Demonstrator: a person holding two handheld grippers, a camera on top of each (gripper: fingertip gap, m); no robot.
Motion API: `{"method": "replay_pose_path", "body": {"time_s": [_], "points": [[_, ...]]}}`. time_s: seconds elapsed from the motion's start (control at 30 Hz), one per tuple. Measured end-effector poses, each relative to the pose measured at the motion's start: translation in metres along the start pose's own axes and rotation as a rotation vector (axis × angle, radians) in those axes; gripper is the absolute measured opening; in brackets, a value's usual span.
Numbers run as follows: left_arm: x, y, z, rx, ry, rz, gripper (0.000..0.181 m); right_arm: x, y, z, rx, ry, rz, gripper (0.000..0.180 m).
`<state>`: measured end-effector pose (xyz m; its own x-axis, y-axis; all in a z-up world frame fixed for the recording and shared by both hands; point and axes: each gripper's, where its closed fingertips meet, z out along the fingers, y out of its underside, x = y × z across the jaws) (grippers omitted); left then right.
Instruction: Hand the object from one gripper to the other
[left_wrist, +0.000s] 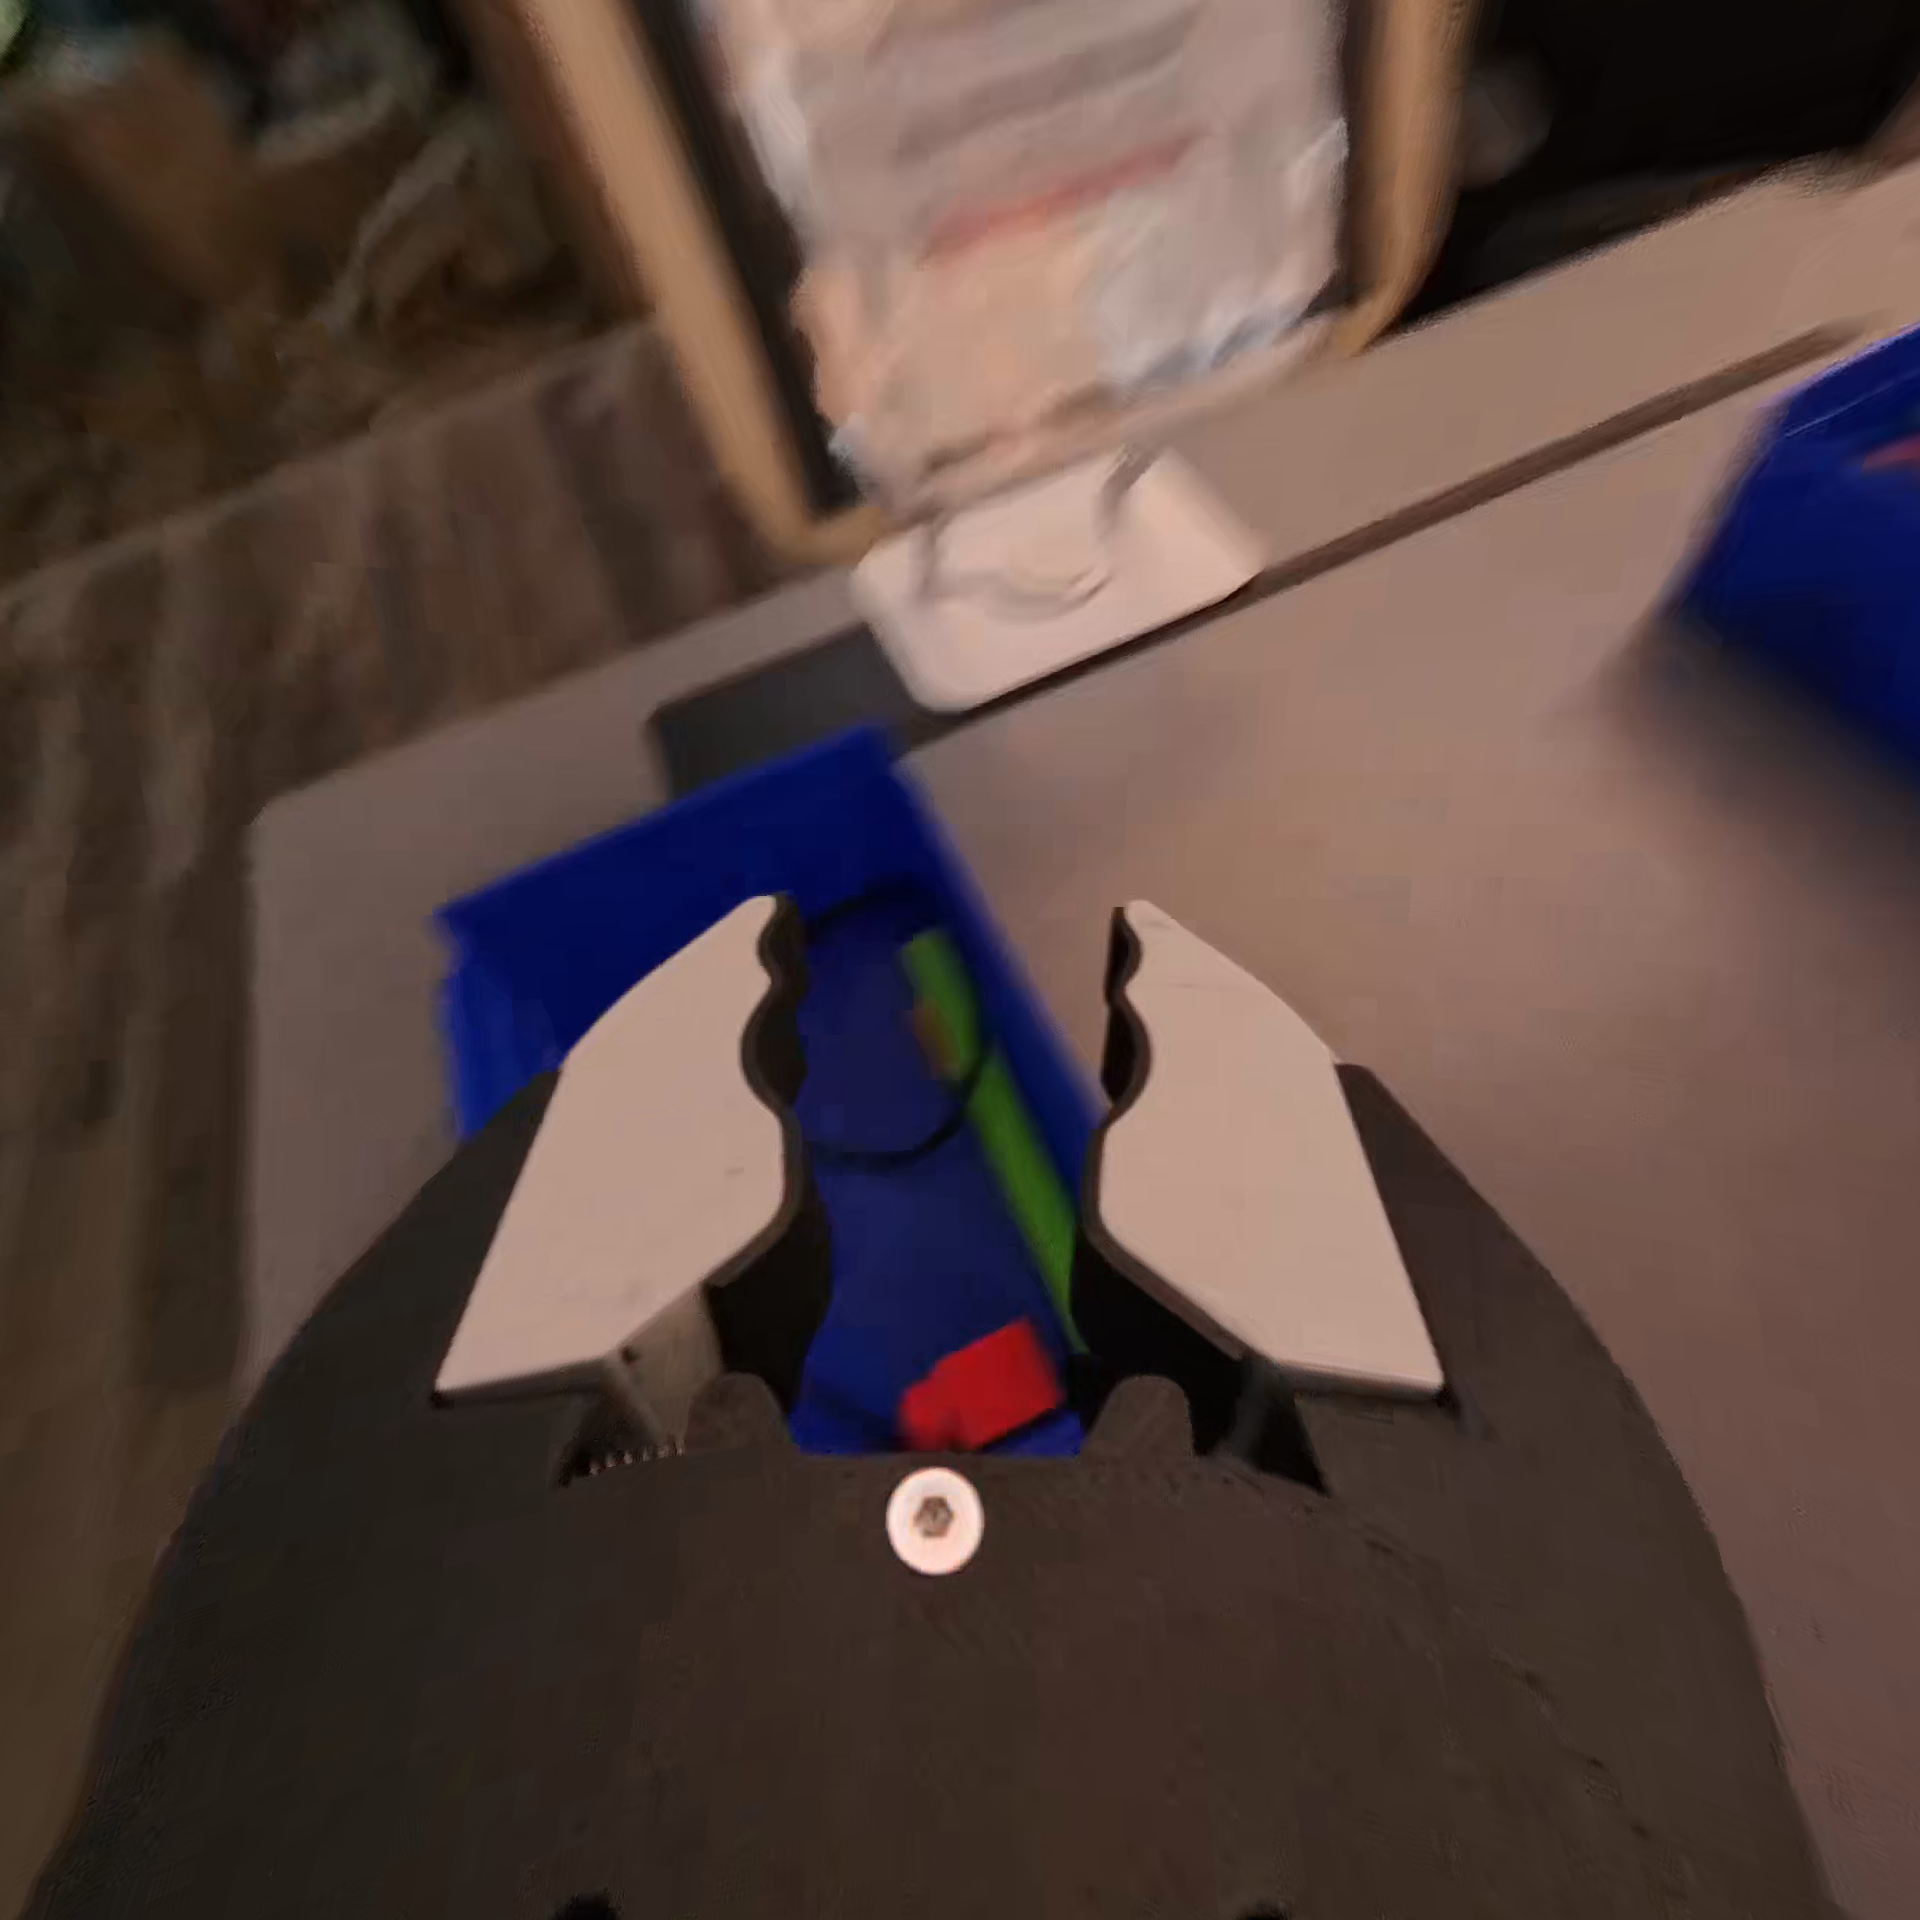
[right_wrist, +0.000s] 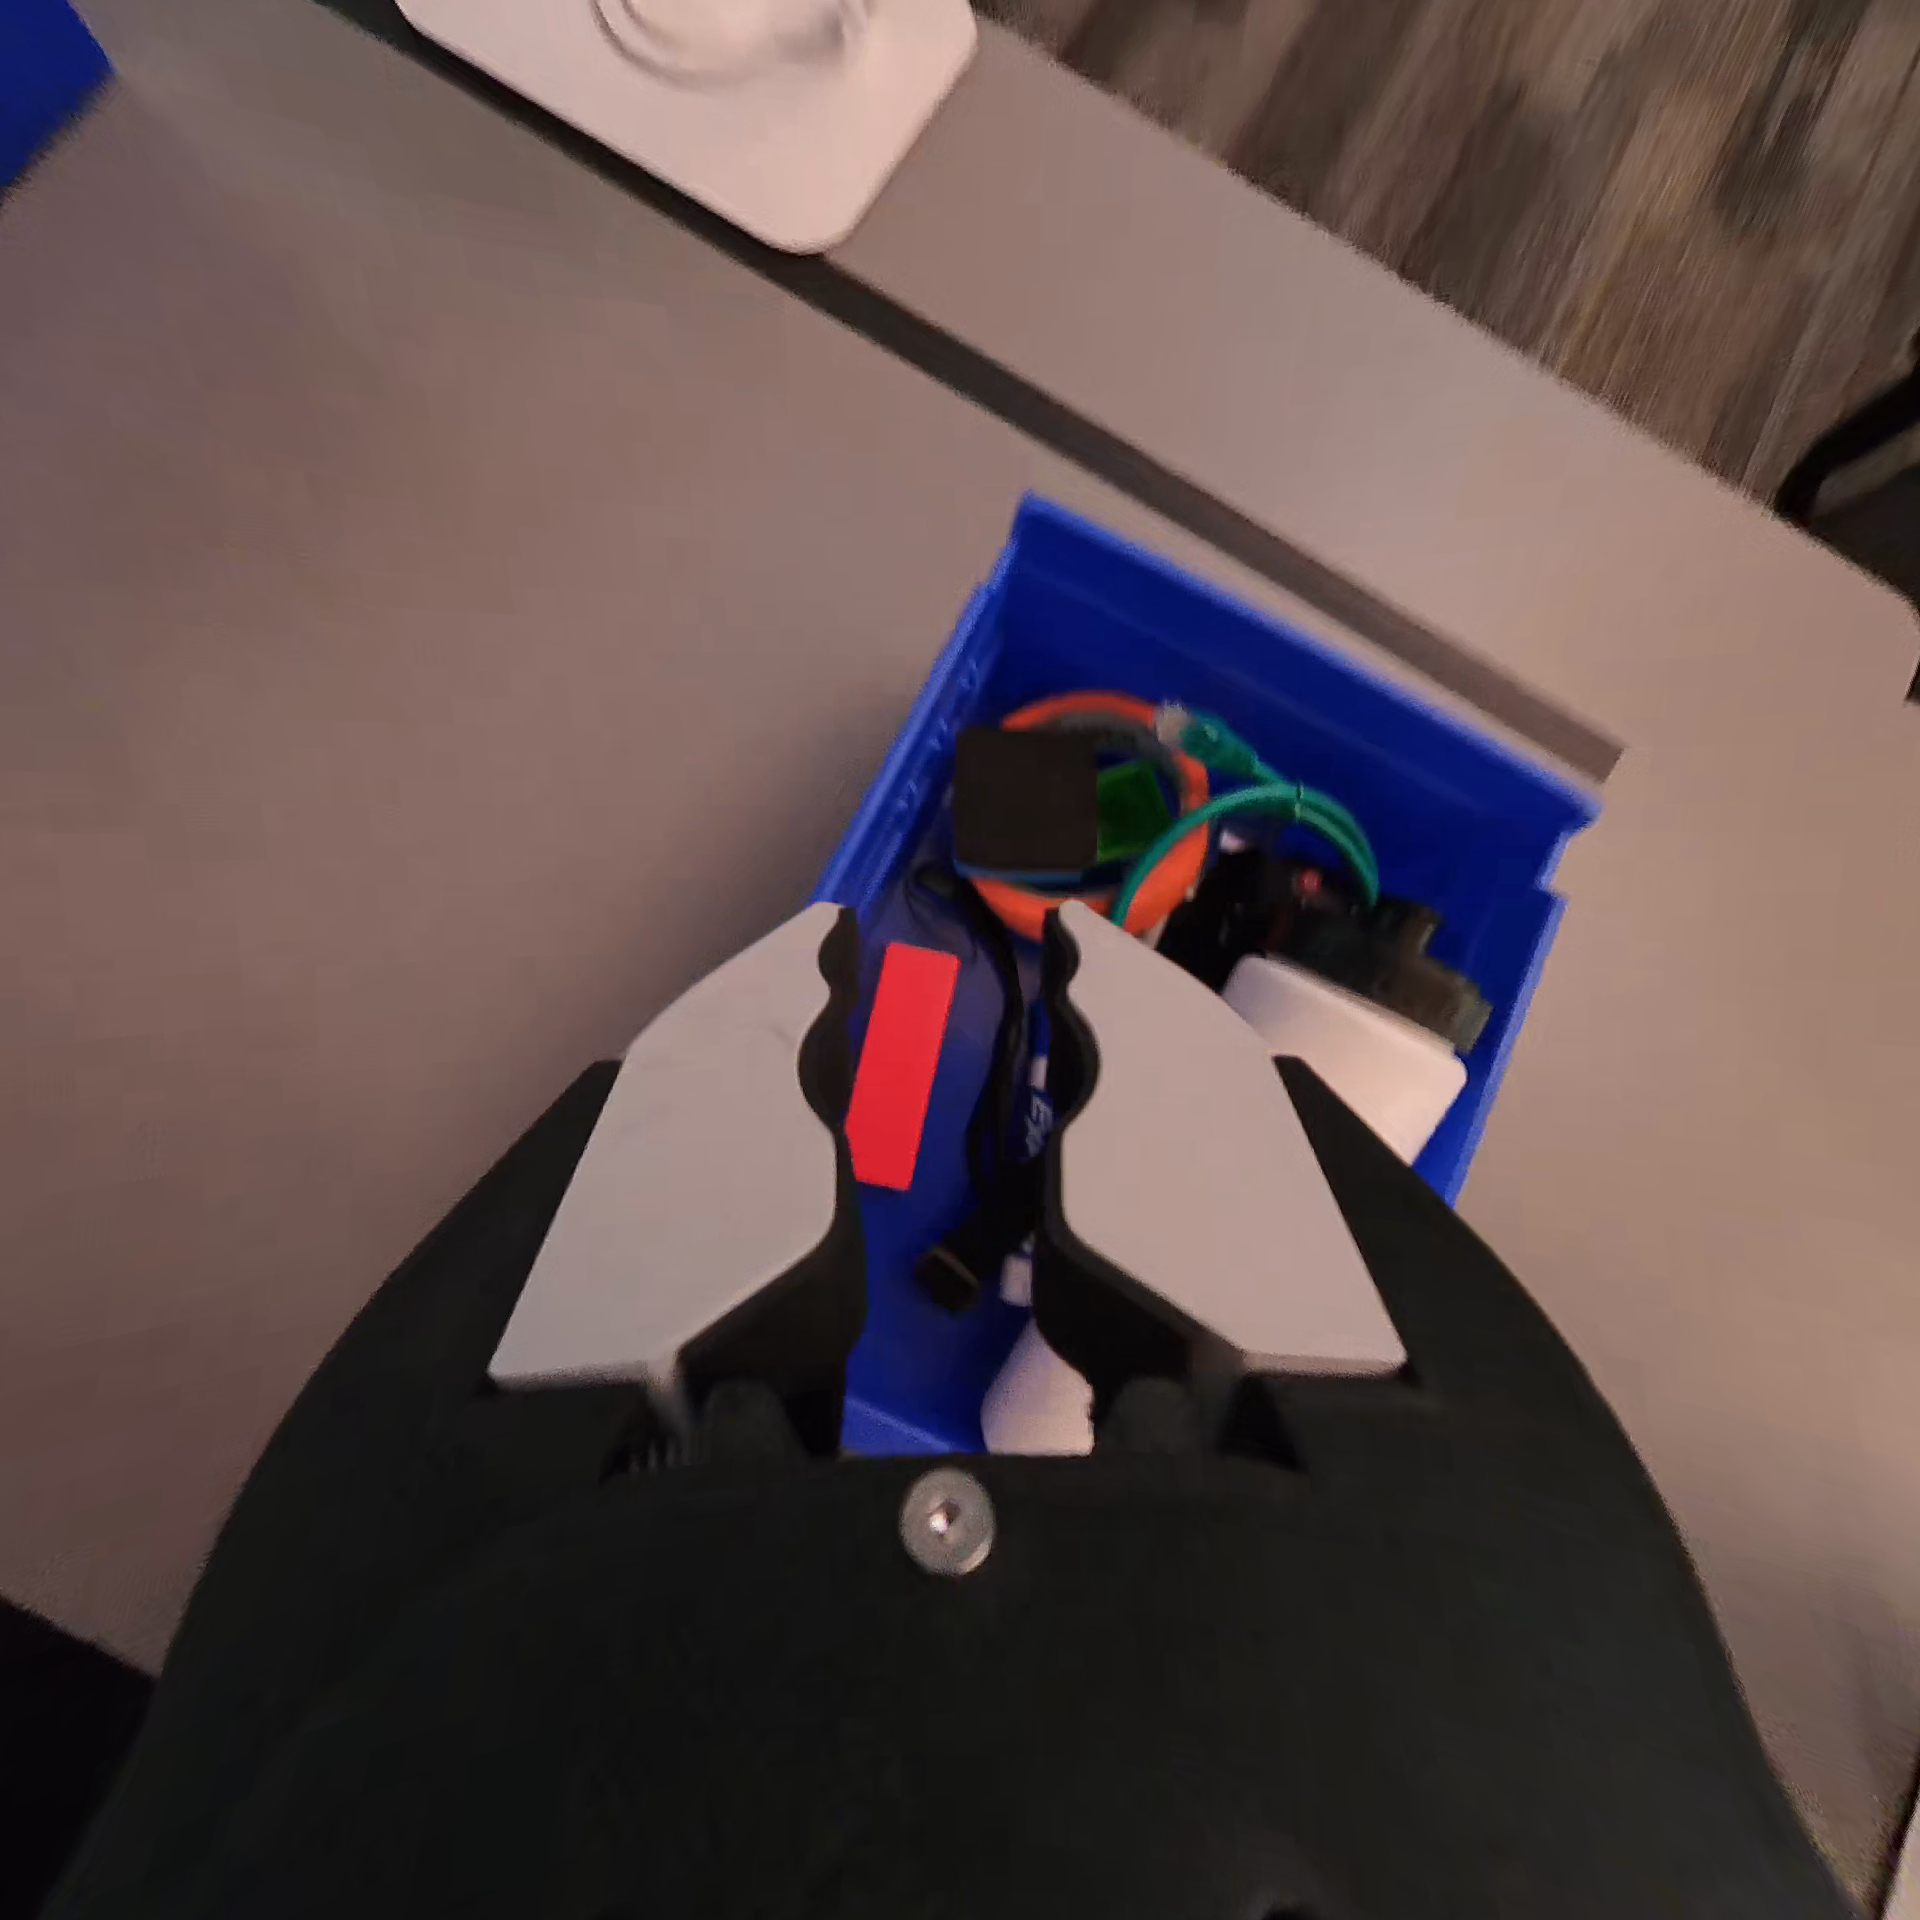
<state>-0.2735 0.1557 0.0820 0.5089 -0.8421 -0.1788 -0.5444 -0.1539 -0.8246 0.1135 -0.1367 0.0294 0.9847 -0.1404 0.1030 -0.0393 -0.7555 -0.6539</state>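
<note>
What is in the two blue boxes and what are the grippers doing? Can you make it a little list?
left gripper: open, empty, above its box
left blue box: green stick, red block, thin black loop
right gripper: open, empty, above its box
right blue box: black cube, orange ring, green cable, white bottle, blue pouch with red patch
table: grey

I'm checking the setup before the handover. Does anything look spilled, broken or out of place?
Nothing stands out. Both blue bins sit upright on the grey table, their contents jumbled but inside. The left gripper and right gripper hang open over them, holding nothing.
</note>
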Motion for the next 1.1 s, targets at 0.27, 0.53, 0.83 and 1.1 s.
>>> {"method": "replay_pose_path", "body": {"time_s": [0.27, 0.53, 0.83, 1.1], "points": [[-0.073, 0.087, 0.129, -0.332, -0.111, 0.031, 0.037, -0.013, -0.011, 0.013, -0.002, 0.032, -0.1, 0.032], [-0.098, 0.117, 0.186, -0.297, -0.038, -0.117, 0.053, -0.012, -0.012, 0.021, -0.018, 0.041, -0.122, 0.03], [-0.101, 0.14, 0.203, -0.407, -0.027, -0.079, 0.051, -0.015, -0.009, 0.031, -0.063, 0.045, -0.147, 0.029], [-0.099, 0.134, 0.195, -0.366, 0.021, -0.12, 0.03, -0.015, -0.004, 0.029, -0.082, 0.048, -0.171, 0.024]]}}
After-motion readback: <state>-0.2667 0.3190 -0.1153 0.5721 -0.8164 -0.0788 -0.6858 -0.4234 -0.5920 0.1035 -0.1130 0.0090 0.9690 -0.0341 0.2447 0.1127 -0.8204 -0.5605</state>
